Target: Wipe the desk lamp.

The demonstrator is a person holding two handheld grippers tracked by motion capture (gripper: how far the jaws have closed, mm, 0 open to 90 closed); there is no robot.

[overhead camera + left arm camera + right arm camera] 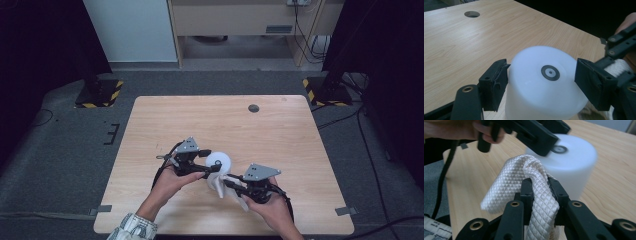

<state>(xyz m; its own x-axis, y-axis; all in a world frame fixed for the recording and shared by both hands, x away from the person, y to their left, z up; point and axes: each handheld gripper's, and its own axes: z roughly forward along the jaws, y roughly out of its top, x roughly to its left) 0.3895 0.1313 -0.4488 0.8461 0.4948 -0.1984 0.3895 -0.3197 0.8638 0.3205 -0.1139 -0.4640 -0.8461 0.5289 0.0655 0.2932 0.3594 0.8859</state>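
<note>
Two things are in hand near the front edge of the table (150, 130): a white cup (544, 87) standing upside down and a white cloth (524, 185). The left gripper (541, 82) straddles the cup, its two black jaws set against opposite sides of the wall, so it is grasping the cup. The right gripper (540, 192) is clenched on a bunched fold of the cloth, which hangs just beside the cup, close to its side.

In shape the cup is a smooth, slightly tapered cylinder of milky plastic, with a small dark ring mark at the middle of its upturned base. It looks light and stiff but slick, so a firm squeeze across the wall, low enough not to ride off the rounded shoulder, seems the safest hold. By contrast the cloth is soft and limp, woven in a fine diamond quilt pattern with a slight sheen; it drapes and folds freely, and pinching a gathered pleat as now should keep it from slipping. Pale wood grain covers the tabletop, with a round cable hole (254, 108) toward the far edge.
</note>
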